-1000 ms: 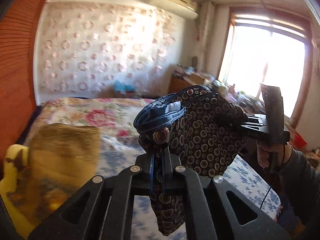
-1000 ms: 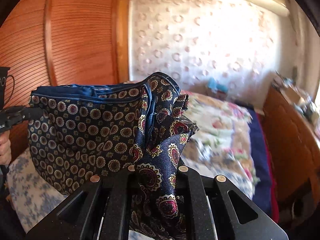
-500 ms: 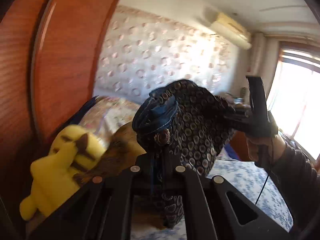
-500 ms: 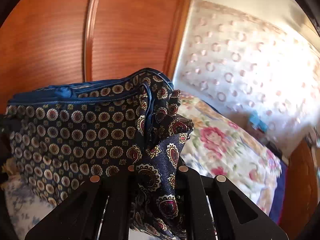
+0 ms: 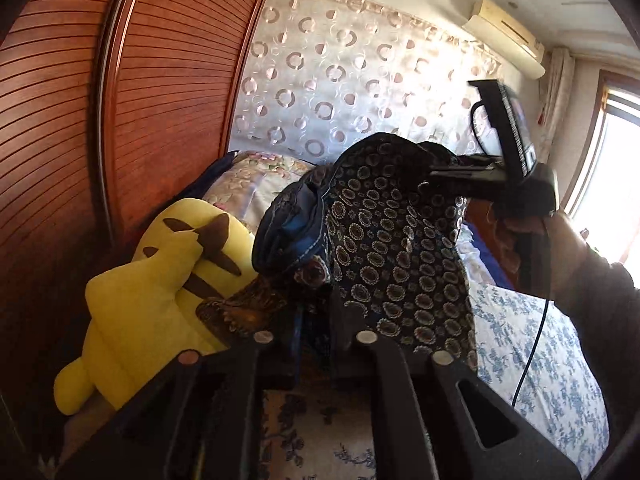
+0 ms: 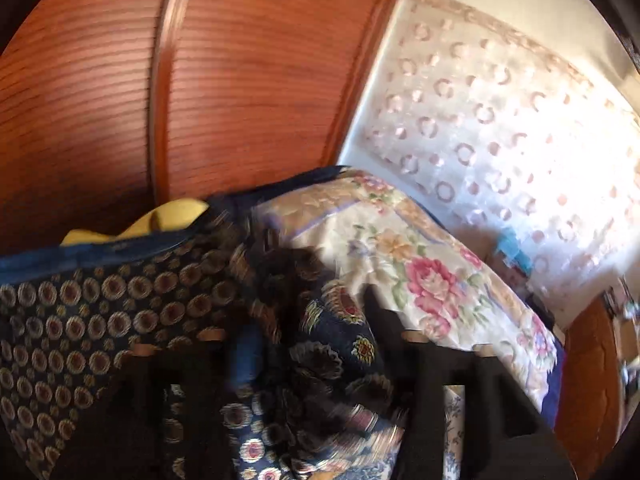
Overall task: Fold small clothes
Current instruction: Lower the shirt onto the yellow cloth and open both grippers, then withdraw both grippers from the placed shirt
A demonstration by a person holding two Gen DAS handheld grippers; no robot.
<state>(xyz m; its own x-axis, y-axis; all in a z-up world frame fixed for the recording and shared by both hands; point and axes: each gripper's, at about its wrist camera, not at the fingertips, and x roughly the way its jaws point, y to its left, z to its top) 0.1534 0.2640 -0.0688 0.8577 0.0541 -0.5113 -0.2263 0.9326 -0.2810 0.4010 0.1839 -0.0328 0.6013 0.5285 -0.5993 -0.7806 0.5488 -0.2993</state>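
A small navy garment (image 5: 392, 248) with a gold medallion print and a blue waistband hangs in the air between both grippers. My left gripper (image 5: 316, 312) is shut on one end of it, near the waistband. My right gripper (image 5: 452, 174) shows in the left wrist view, shut on the other end at the upper right. In the blurred right wrist view the garment (image 6: 120, 320) spreads left, and my right gripper (image 6: 308, 340) is shut on bunched cloth. The fingertips are hidden by fabric.
A yellow plush toy (image 5: 160, 288) lies at the left beside a brown folded cloth (image 5: 240, 308). A slatted wooden wardrobe (image 5: 120, 100) stands close on the left. The bed has a blue-flowered sheet (image 5: 532, 360) and a rose-patterned quilt (image 6: 420, 272).
Both grippers have swung left with the garment toward the wardrobe and the plush toy. The right wrist view has dropped lower and blurred with motion. Both grips stay the same.
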